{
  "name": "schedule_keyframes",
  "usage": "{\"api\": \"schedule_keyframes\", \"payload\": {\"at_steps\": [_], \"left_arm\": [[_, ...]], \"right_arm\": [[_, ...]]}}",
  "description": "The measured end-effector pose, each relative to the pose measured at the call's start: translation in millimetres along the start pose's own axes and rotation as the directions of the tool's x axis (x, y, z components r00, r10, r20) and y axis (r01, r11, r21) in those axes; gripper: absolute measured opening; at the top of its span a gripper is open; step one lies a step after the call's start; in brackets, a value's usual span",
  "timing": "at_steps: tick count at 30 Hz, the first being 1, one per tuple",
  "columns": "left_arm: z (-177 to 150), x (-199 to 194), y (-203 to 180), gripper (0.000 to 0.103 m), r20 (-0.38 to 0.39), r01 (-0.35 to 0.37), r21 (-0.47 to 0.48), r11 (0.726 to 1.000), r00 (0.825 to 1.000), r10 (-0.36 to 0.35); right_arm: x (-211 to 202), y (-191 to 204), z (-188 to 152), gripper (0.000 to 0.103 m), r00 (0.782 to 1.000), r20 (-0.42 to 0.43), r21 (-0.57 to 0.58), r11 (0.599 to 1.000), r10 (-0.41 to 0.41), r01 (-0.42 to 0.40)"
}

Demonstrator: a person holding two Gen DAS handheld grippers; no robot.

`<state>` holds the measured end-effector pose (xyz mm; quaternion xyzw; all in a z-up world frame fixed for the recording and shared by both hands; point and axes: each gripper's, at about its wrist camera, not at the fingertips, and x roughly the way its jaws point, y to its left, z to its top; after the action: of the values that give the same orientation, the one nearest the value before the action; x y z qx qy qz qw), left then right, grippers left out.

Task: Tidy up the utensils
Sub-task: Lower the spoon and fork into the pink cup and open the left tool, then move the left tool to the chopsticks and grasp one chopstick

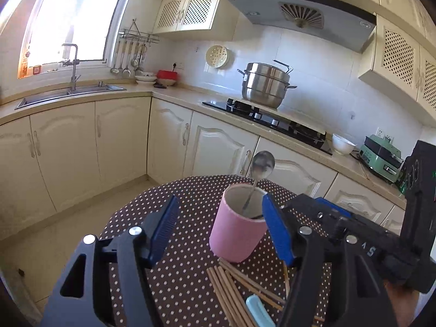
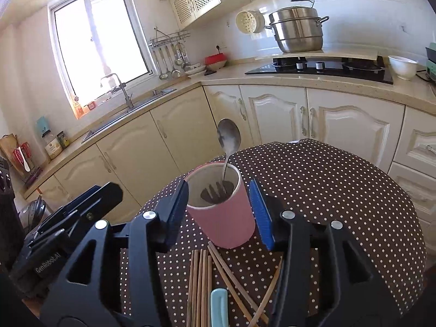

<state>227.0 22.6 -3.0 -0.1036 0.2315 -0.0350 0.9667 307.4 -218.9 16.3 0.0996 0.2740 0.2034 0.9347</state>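
The round table with its polka-dot cloth carries everything, and the main risk sits at its centre: the tall pink holder looks light and top-heavy. Both tools bracket it, so a careless sideways sweep by either could tip it.

The left gripper stands wide open and holds nothing; its right pad is just beside the holder's rim. The right gripper is partly open, empty, straddling the holder.

Inside the holder a metal spoon stands handle-down, leaning on the far rim.

Wooden chopsticks lie loose near the holder's base, liable to roll, beside a pale-blue handle.
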Motion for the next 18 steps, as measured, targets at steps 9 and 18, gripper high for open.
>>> {"api": "schedule_keyframes", "payload": {"at_steps": [9, 18], "left_arm": [[-44, -26, 22, 0.063, -0.246, -0.087, -0.058, 0.995, 0.967, 0.070], [-95, -25, 32, 0.051, -0.454, -0.133, -0.086, 0.987, 0.887, 0.079]], "right_arm": [[-36, 4, -26, 0.051, 0.999, -0.050, -0.013, 1.000, -0.017, 0.016], [-42, 5, -71, 0.052, 0.978, -0.201, -0.033, 0.998, -0.052, 0.047]]}}
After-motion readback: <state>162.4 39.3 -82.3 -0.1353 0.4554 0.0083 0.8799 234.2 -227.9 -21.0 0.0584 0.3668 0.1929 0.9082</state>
